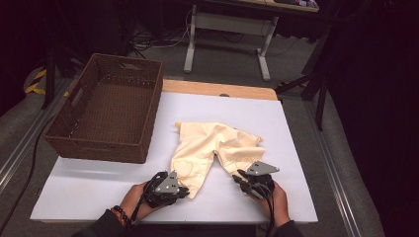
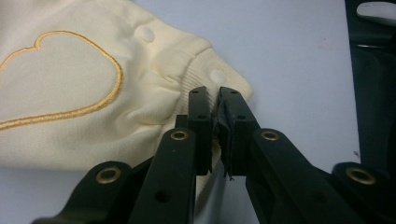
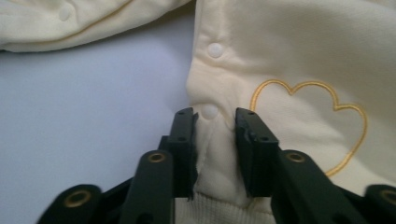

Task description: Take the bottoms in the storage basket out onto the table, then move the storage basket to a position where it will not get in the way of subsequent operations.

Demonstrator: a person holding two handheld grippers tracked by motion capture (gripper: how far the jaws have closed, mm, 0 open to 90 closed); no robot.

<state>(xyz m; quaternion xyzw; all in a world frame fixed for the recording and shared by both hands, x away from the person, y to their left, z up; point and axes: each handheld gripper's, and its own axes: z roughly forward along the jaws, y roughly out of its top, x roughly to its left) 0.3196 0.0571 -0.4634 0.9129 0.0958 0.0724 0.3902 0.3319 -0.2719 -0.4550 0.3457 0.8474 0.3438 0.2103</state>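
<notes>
holding the left claw [image 1: 184, 191] pinched tight on the ribbed cuff of one leg of the cream baby trousers [image 1: 212, 148], i see in the left gripper view the jaws nearly together with a fold of cuff [image 2: 219, 100] squeezed between them. my right claw [image 1: 239, 176] sits at the other leg's cuff; in the right gripper view the jaws stand a little apart with fabric [image 3: 215, 140] bunched between them, one pad against the cloth, and i cannot tell whether they grip it firmly. the trousers lie flat on the white counter [image 1: 89, 187], legs toward me and waist away, a gold heart outline [image 3: 317, 121] stitched on each leg and snap buttons [image 3: 215, 49] along the inner seam. farther off at the left, a brown wicker basket [image 1: 64, 123] stands on the counter, well apart from the trousers.
</notes>
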